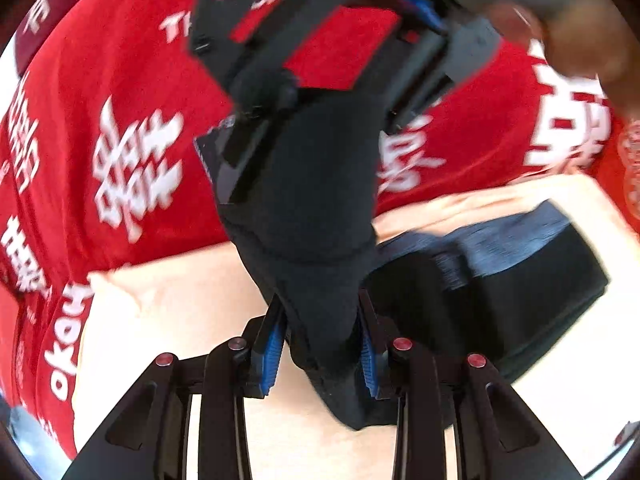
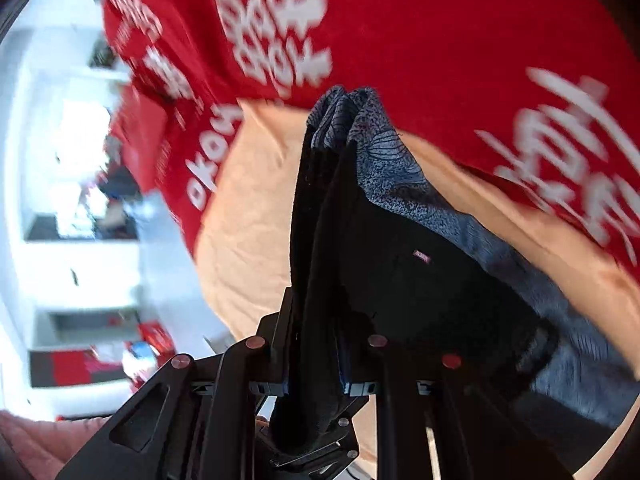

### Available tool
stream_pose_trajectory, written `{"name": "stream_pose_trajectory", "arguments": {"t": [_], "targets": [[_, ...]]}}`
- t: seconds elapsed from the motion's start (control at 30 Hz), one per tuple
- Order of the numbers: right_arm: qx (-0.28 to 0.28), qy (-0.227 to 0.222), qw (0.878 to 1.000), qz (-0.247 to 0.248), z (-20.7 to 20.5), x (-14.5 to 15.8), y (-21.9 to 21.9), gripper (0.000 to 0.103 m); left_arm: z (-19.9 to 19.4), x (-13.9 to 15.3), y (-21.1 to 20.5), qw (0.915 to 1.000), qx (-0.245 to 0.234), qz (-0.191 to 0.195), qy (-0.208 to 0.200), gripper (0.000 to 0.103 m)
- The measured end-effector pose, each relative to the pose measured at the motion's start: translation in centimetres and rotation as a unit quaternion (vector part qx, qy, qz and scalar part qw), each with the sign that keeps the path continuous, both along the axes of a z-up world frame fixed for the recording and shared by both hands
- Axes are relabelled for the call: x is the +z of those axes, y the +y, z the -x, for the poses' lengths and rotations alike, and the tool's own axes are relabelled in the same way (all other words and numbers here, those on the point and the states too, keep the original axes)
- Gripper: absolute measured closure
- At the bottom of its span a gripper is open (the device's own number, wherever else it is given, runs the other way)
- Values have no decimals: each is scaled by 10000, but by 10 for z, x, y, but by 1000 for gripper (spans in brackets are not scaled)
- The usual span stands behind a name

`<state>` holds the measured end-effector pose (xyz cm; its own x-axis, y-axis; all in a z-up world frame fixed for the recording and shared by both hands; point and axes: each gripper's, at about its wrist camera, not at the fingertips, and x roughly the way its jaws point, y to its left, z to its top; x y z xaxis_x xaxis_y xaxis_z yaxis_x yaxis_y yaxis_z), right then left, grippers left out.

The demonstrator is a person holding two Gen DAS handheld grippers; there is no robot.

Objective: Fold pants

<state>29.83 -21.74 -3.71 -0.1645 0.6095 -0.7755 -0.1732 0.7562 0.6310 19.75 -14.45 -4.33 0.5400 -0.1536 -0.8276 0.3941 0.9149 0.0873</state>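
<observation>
Red cloth lettering blurred; pants hide right hand-held gripper pads.

L claw, R claw — both clamped.

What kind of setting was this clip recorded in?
Probably a home room or a small workroom; blur makes it uncertain. A red cloth with white lettering lies beside a peach sheet where dark pants are being folded, and white shelving with clutter stands behind.
</observation>
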Motion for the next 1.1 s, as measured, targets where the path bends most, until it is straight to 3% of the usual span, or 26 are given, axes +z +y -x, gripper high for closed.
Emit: {"name": "stream_pose_trajectory", "arguments": {"t": [0.13,0.3,0.47,0.6,0.67,0.73,0.8,0.87,0.93,1.1], "targets": [[-581,-232,9971,-431,21,25,-67,84,17,29,-51,9988,-479,117,-60,70],[-1273,-404,9881,-759,64,37,-161,83,43,38,-127,9939,-1099,125,54,70],[-2062,-272,9740,-903,104,14,-259,83,66,21,-199,9854,-1685,-140,210,70],[-2553,-19,9627,-900,127,-30,-308,84,82,-13,-240,9790,-1936,-443,457,70],[-2710,111,9588,-842,136,-57,-331,84,85,-33,-248,9773,-1936,-630,583,69],[-2760,252,9580,-741,139,-86,-336,84,87,-50,-256,9748,-1928,-839,739,57],[-2741,335,9589,-650,140,-108,-341,84,88,-56,-255,9759,-1822,-835,858,53],[-2753,341,9582,-700,141,-117,-343,81,88,-56,-252,9764,-1772,-793,941,50],[-2768,324,9583,-631,142,-119,-344,77,87,-54,-247,9771,-1675,-728,1095,40],[-2661,268,9631,-290,149,-115,-348,76,81,-36,-221,9790,-1288,-306,1549,40]]}}
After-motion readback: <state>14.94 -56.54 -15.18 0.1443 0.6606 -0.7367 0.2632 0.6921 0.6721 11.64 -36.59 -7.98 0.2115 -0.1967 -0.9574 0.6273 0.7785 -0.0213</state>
